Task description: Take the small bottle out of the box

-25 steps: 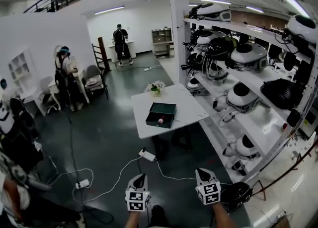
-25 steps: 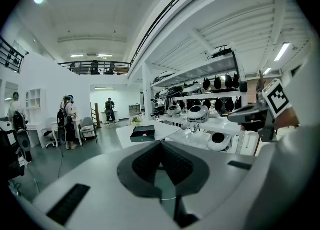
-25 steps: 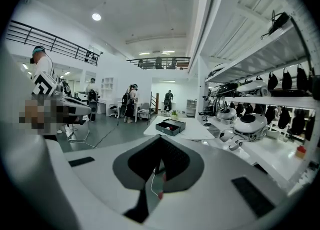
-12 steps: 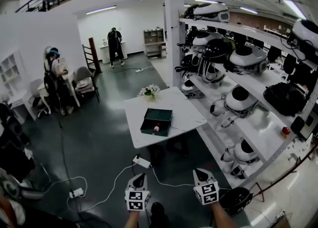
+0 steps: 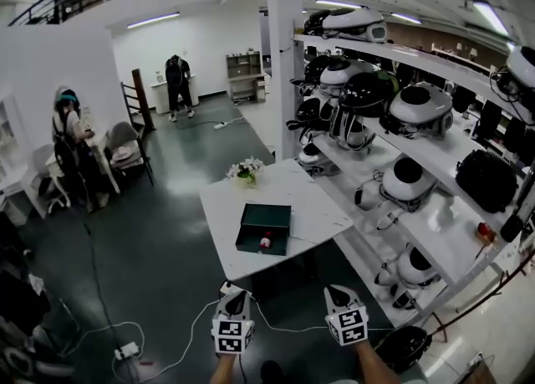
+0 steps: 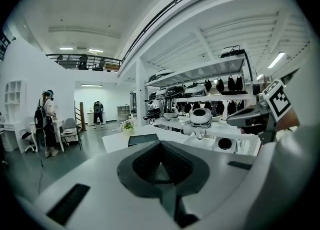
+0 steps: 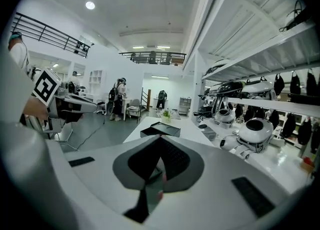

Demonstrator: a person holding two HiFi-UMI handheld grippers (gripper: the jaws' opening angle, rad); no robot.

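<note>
A dark green open box (image 5: 263,228) lies on a white table (image 5: 313,215) ahead of me. Inside it, near its front edge, sits the small bottle (image 5: 265,243), white with a red part. Both grippers hang low in the head view, well short of the table. The left gripper (image 5: 236,297) is shut and holds nothing. The right gripper (image 5: 336,294) also looks shut and empty. From the left gripper view the box (image 6: 142,139) shows far beyond the closed jaws. The right gripper view shows the box (image 7: 161,130) on the table ahead.
White shelves (image 5: 435,215) with robot heads and helmets run along the right. A white pillar (image 5: 280,56) stands behind the table, and a flower pot (image 5: 245,171) sits at its far corner. Cables and a power strip (image 5: 125,350) lie on the floor. People stand at the back left.
The table and box have drawn nearer and lower in the head view as I walk toward them. Both grippers keep their place and stay shut.
</note>
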